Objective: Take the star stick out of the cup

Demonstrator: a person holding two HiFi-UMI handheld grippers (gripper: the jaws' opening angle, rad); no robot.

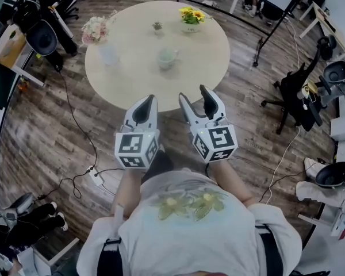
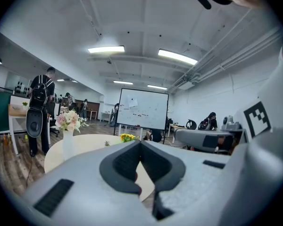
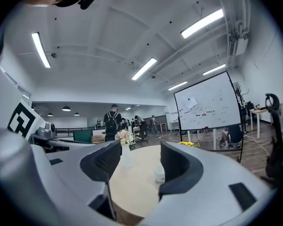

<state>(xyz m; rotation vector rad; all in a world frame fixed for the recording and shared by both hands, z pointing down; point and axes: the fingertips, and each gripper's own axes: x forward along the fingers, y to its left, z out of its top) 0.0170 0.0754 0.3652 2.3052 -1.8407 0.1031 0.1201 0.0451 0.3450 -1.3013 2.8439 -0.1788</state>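
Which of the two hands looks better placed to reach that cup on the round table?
Probably right: the right gripper is open, the cup in line beyond its jaws, while the left gripper is shut.

A round, pale table stood on a dark wood-plank floor. A free-standing whiteboard stood beyond it, black office chairs off to one side, and long strip lights glowed on the white ceiling.

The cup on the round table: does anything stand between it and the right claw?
Nothing visible does. Only bare table lies between the open right claw and the cup. The flower vase stands off to the left, the yellow flowers beyond the cup.
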